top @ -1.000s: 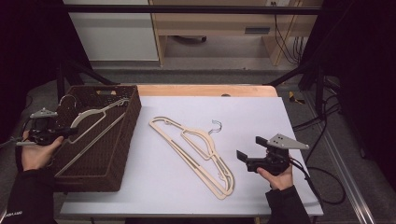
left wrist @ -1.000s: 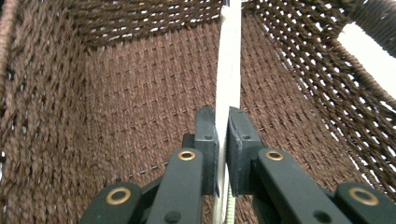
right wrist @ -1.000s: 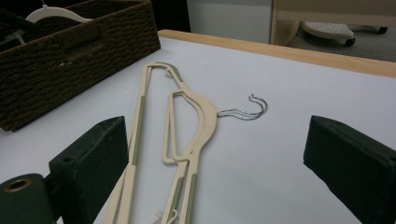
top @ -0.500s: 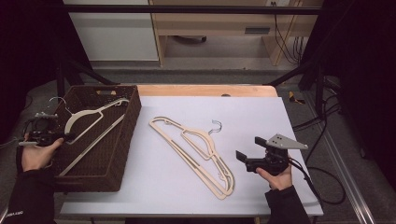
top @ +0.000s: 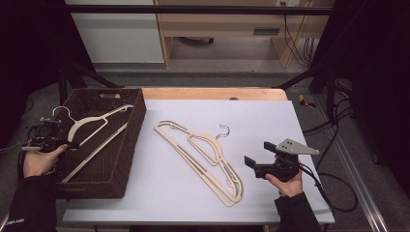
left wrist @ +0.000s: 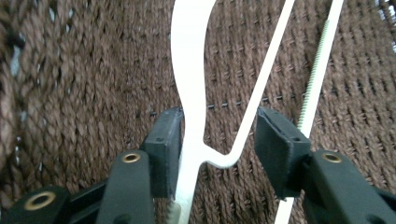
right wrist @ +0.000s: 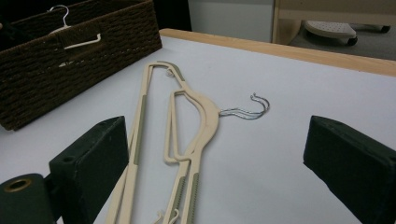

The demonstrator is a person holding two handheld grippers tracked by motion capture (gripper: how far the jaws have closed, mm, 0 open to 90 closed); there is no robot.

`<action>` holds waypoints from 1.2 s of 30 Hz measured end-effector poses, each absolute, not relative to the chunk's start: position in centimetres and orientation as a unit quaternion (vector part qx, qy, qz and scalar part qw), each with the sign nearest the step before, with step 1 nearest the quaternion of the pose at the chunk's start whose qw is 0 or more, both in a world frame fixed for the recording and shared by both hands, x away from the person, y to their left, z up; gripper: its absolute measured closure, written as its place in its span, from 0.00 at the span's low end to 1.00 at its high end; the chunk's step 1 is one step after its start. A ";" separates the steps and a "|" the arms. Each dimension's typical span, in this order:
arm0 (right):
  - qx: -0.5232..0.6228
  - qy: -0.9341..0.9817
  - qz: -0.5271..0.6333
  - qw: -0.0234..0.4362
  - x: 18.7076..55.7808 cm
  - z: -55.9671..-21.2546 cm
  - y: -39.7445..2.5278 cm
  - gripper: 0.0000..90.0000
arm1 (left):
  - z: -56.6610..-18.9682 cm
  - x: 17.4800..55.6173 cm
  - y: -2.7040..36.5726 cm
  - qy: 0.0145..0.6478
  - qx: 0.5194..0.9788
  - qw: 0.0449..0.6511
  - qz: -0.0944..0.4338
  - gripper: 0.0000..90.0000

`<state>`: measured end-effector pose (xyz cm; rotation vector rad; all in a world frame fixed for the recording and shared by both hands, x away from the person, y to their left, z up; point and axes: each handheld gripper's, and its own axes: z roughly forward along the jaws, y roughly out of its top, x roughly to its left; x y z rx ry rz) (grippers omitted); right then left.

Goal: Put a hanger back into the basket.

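**Over the basket: white hanger between parted left jaws**

At far left, the left gripper (top: 46, 140) hovers over the outer edge of the dark wicker basket (top: 123, 159), held in the person's left hand (top: 41, 159). White hanger (top: 94, 123) lies tilted across the basket, metal hook toward the gripper, one arm up on the basket's inner rim. Left gripper view: jaws partly open, the hanger's neck (left wrist: 194, 93) passing between them and touching or nearly touching the left pad (left wrist: 168, 149); right pad stands clear. No firm clamp visible. Woven basket floor sits behind it.

Mid-table, on the white tabletop (top: 270, 116): two cream hangers (top: 203, 157) stacked, running diagonally, wire hooks pointing toward the right side. Well apart from the basket; nothing lies between them and either gripper.

At right, the right gripper (top: 256, 164) held low near the table's front edge, grey plate on top, jaws wide apart and holding nothing. Right gripper view: cream hangers (right wrist: 187, 126) lie ahead between the jaws, basket (right wrist: 70, 60) beyond at upper left.
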<state>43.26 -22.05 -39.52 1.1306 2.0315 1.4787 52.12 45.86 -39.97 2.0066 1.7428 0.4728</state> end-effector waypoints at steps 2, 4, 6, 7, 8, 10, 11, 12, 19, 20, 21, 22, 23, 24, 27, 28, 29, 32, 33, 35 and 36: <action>0.400 0.725 0.526 0.192 43.3 -39.5 -22.1 0.08 | -40.0 52.1 46.0 0.632 0.724 0.221 0.167 0.54; 0.400 0.725 0.526 0.193 43.3 -39.5 -22.1 0.08 | -40.0 52.1 46.0 0.633 0.722 0.222 0.166 0.53; 0.400 0.725 0.526 0.193 43.3 -39.5 -22.1 0.08 | -40.0 52.1 46.0 0.636 0.720 0.222 0.166 0.52; 0.401 0.725 0.526 0.193 43.3 -39.5 -22.1 0.08 | -39.9 52.0 46.0 0.637 0.718 0.225 0.168 0.51; 0.400 0.725 0.526 0.192 43.2 -39.5 -22.1 0.08 | -39.8 51.9 46.0 0.636 0.716 0.232 0.171 0.50; 0.401 0.724 0.528 0.193 43.2 -39.5 -22.1 0.08 | -39.4 51.8 45.9 0.632 0.715 0.239 0.178 0.48; 0.401 0.723 0.528 0.193 43.2 -39.5 -22.2 0.08 | -39.1 51.6 45.9 0.630 0.713 0.245 0.185 0.48; 0.401 0.723 0.529 0.192 43.2 -39.4 -22.2 0.08 | -38.7 51.4 46.0 0.630 0.711 0.250 0.189 0.47; 0.403 0.717 0.535 0.194 43.1 -39.1 -22.5 0.08 | -35.4 49.1 44.9 0.587 0.689 0.350 0.240 0.43; 0.403 0.716 0.536 0.193 43.1 -39.0 -22.5 0.08 | -35.0 48.8 44.7 0.580 0.687 0.362 0.246 0.42; 0.404 0.715 0.537 0.194 43.1 -39.0 -22.6 0.08 | -34.6 48.4 44.3 0.570 0.684 0.380 0.251 0.40; 0.404 0.715 0.537 0.194 43.1 -39.0 -22.6 0.08 | -34.0 47.8 43.8 0.557 0.681 0.402 0.256 0.39; 0.405 0.714 0.537 0.195 43.1 -39.0 -22.6 0.08 | -33.6 47.4 43.3 0.545 0.680 0.415 0.261 0.38; 0.405 0.713 0.538 0.194 43.1 -38.9 -22.6 0.08 | -33.2 47.0 42.7 0.533 0.678 0.429 0.269 0.36; 0.405 0.714 0.538 0.194 43.1 -38.9 -22.5 0.08 | -32.2 45.7 40.8 0.496 0.670 0.482 0.271 0.29; 0.406 0.713 0.538 0.193 43.1 -38.9 -22.4 0.08 | -32.0 45.4 40.3 0.486 0.669 0.493 0.271 0.27; 0.406 0.713 0.538 0.193 43.1 -38.9 -22.4 0.08 | -31.7 44.9 39.3 0.470 0.668 0.507 0.274 0.26; 0.403 0.715 0.539 0.189 43.2 -39.0 -22.2 0.08 | -31.2 43.8 36.9 0.429 0.672 0.534 0.281 0.19; 0.404 0.716 0.537 0.189 43.2 -39.0 -22.1 0.08 | -31.1 43.5 36.1 0.419 0.671 0.544 0.280 0.17; 0.403 0.719 0.535 0.186 43.3 -39.1 -21.9 0.09 | -31.1 43.0 34.4 0.406 0.671 0.555 0.277 0.14; 0.401 0.721 0.535 0.183 43.4 -39.2 -21.7 0.09 | -31.2 42.8 33.4 0.398 0.674 0.559 0.274 0.12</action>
